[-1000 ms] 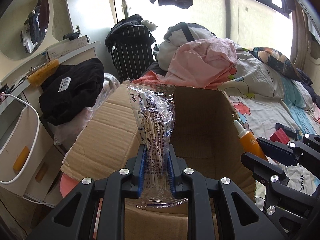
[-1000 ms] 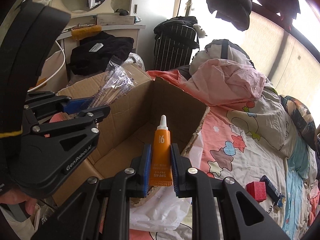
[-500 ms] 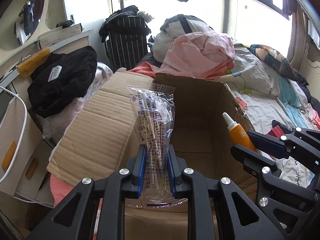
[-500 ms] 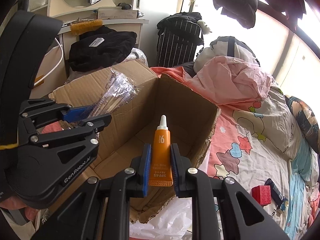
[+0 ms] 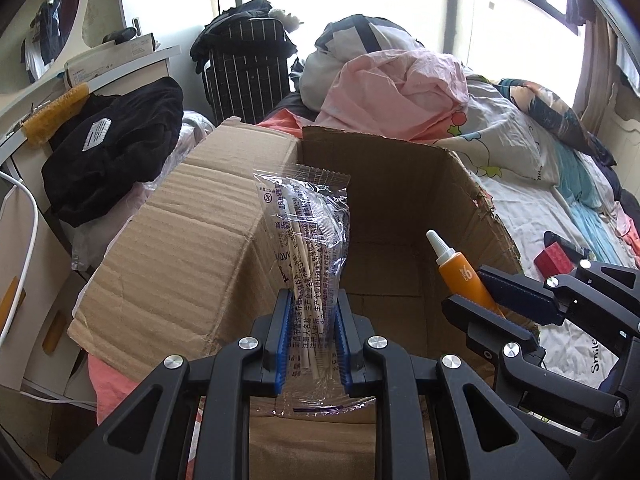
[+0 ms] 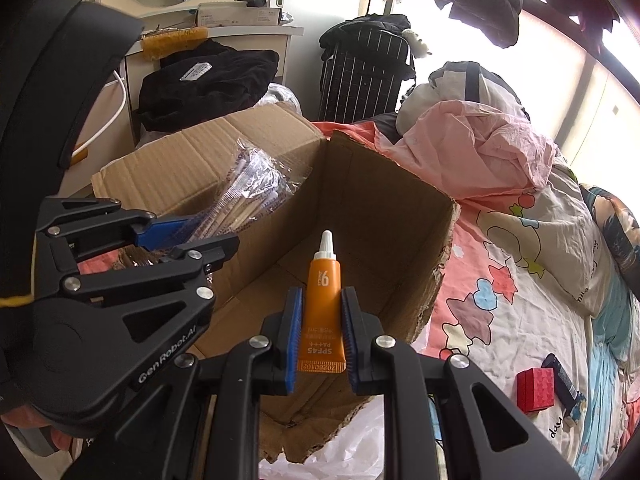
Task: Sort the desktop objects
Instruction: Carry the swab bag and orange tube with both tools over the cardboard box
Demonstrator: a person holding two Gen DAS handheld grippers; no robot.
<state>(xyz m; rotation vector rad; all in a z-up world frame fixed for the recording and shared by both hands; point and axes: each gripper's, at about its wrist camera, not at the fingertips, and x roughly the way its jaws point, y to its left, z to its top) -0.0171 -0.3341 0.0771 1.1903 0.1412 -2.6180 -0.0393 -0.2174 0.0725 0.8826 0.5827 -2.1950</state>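
The left tool (image 5: 310, 334) is clamped on a clear packet of sticks (image 5: 308, 240), pinching only its lower part, so the crinkly film could slip through the pads, or the tall free end could flop and catch the box wall as it goes in. Just beside it, the right tool (image 6: 320, 332) is closed on an orange tube (image 6: 322, 312), held upright with its white cap up; the smooth tube looks likely to slide if the grip eases early. Both things hang over the open cardboard box (image 5: 400, 184), whose floor appears bare. The two tools are close together over the same opening, so they may knock each other. The box's left flap (image 5: 180, 240) folds outward and its torn right rim (image 6: 440, 264) sags, either of which could snag a tool. Beyond, on the bed (image 6: 540, 280), a red box (image 6: 535, 389) lies beside a dark object. Farther off sit a pink cloth (image 5: 400, 88), a black garment (image 5: 116, 148) and a striped bag (image 5: 248, 68).
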